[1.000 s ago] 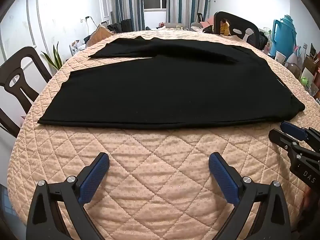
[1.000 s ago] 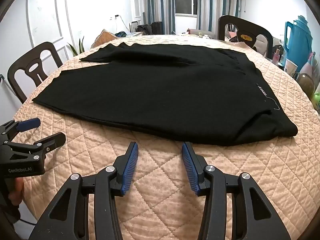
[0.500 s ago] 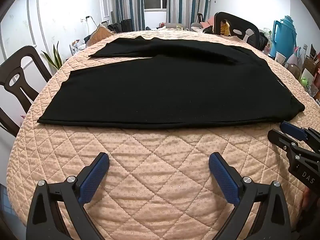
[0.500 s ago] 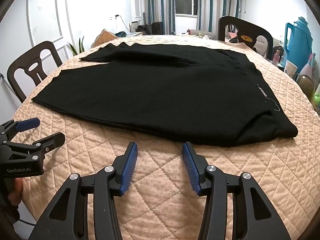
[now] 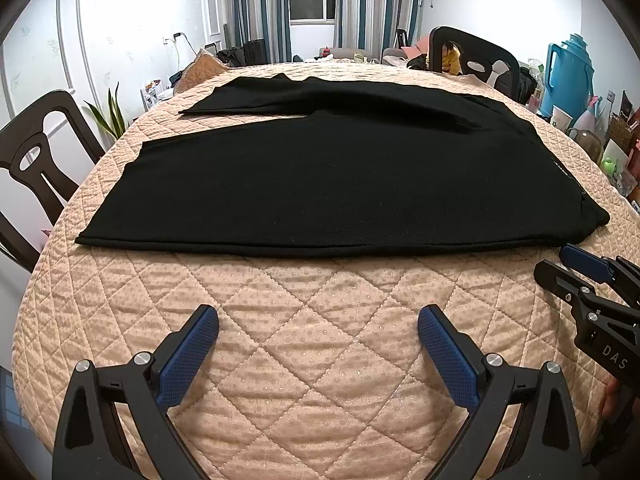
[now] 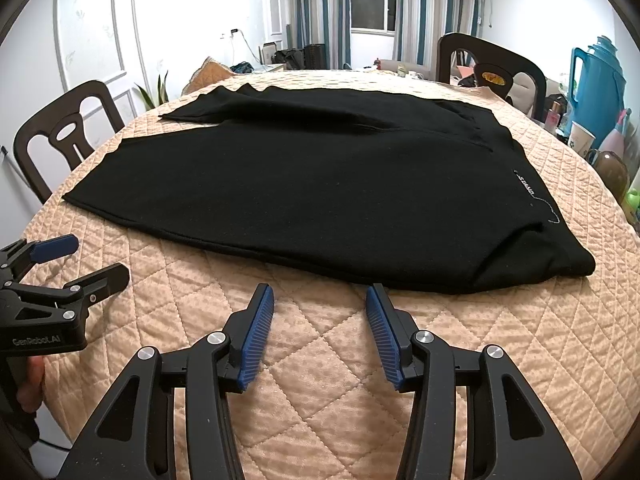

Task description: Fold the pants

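Observation:
Black pants [image 5: 332, 184] lie spread flat across the round quilted table [image 5: 320, 340], legs to the left, waist to the right; they also show in the right wrist view [image 6: 320, 192]. A white label [image 6: 526, 186] sits near the waist. My left gripper [image 5: 318, 320] is open and empty, hovering over bare quilt in front of the near pant leg's edge. My right gripper [image 6: 320, 308] is open and empty, just short of the pants' near edge by the waist. Each gripper shows in the other's view, the right [image 5: 576, 268] and the left [image 6: 76, 260].
Dark wooden chairs stand at the left [image 5: 36, 160] and at the far right [image 5: 476, 60]. A teal thermos [image 5: 570, 76], cups and bottles crowd a side surface at the right. The table's near rim curves away at the left [image 5: 28, 312].
Hardly anything. My right gripper has crept a touch closer to the pants' near edge; the left gripper and the pants have not moved.

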Tool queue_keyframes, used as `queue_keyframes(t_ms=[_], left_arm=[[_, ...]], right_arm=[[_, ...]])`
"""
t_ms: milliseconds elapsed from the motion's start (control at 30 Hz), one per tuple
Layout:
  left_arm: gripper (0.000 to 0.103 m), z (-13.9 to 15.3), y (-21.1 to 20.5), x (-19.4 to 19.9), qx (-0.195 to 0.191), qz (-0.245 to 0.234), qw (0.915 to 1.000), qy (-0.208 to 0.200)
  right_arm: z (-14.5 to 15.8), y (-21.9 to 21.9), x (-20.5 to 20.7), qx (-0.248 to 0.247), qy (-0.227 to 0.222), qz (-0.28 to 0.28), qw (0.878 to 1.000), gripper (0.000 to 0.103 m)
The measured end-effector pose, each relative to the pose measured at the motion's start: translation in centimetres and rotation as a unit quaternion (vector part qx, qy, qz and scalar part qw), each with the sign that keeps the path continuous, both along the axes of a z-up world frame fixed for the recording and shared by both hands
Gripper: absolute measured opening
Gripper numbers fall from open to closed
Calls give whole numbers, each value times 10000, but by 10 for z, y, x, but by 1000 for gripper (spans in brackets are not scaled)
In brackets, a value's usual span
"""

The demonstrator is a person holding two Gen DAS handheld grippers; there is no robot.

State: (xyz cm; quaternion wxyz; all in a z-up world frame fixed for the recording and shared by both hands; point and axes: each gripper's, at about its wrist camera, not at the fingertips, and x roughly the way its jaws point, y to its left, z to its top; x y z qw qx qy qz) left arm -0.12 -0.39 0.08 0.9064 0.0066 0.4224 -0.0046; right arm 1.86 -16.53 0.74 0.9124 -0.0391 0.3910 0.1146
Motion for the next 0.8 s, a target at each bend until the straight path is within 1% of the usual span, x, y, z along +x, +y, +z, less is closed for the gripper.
queue_keyframes(t_ms=[800], left_arm=[[101,1,0,-2,-36,5,10000,-17]], right_arm=[[-1,0,1,-53,-6,-14,10000,50]])
